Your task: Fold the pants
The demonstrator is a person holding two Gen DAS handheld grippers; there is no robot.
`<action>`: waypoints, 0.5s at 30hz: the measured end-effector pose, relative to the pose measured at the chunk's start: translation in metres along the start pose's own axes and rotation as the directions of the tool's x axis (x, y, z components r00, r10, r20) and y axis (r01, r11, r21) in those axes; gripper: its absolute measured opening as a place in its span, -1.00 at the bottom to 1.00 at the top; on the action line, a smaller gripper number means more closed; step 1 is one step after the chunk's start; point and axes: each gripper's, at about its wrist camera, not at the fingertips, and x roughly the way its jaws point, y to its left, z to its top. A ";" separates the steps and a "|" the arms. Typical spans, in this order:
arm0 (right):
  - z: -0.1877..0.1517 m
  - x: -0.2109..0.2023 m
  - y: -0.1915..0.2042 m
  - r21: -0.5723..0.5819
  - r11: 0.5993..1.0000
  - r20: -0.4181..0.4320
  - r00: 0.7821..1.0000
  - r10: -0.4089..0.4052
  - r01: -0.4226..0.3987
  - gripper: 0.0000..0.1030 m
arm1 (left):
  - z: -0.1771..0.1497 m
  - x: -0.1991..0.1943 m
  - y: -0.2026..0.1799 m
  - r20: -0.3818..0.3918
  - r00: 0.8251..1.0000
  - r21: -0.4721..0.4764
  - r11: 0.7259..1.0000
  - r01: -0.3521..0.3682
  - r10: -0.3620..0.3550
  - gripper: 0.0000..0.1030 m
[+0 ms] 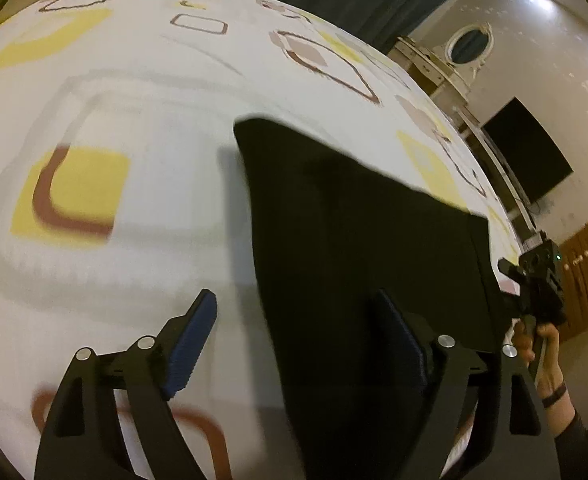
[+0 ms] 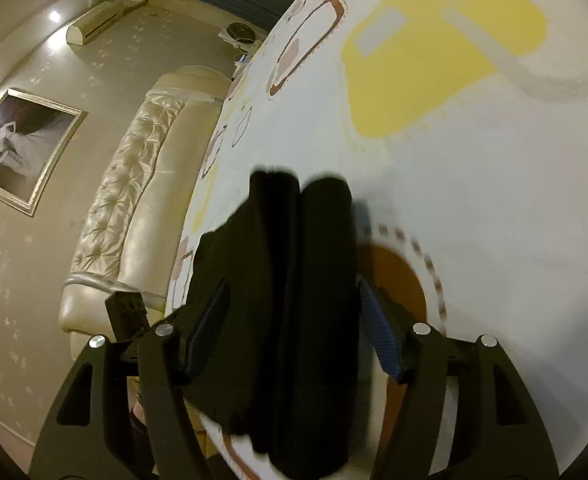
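Nearest in the left wrist view, the left gripper [image 1: 294, 340] has its jaws spread wide, pads clear of cloth on both sides; the black pants [image 1: 353, 240] lie on the bed sheet [image 1: 134, 120] w/ their left edge running up btwn the fingers. In the right wrist view the right gripper [image 2: 290, 332] is also spread, the pants [image 2: 294, 280] bunched in two rolls btwn the pads but not pinched as far as I can tell. Looks like a release after a fold, so the step now is prob. to back both grippers off w/o dragging fabric: lift clear first, then re-grip the next edge evenly at both corners so the fold stays square. Edges: the pants sit near the bed's side on the right-hand end; the right hand [image 1: 541, 344] is just off the mattress edge. Lots of bare sheet beyond and to the left for sliding. Farther out, a tufted headboard [image 2: 134, 184] and a dark TV [image 1: 529, 152] are well apart from the work.
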 end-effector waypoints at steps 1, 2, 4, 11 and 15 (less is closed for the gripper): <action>-0.006 -0.004 -0.001 0.004 1.000 -0.001 1.000 0.005 -0.005 0.29 | -0.007 -0.003 0.000 -0.003 1.000 -0.010 1.000 0.007 -0.007 0.60; -0.014 -0.008 -0.001 0.009 1.000 -0.002 1.000 0.009 -0.009 0.29 | -0.015 -0.007 0.001 -0.006 1.000 -0.029 0.999 0.022 -0.023 0.60; -0.025 -0.012 0.000 0.010 1.000 -0.010 1.000 0.015 -0.015 0.29 | -0.026 -0.011 0.003 -0.010 0.999 -0.055 0.998 0.043 -0.044 0.61; -0.057 -0.012 0.010 -0.018 1.000 -0.045 0.999 -0.002 0.001 0.11 | -0.042 -0.015 -0.008 -0.006 0.999 -0.066 0.996 0.052 -0.052 0.42; -0.059 -0.012 0.004 0.005 1.000 -0.049 0.999 -0.020 0.020 -0.33 | -0.040 -0.009 -0.019 -0.018 0.998 -0.046 0.997 0.063 -0.064 -0.12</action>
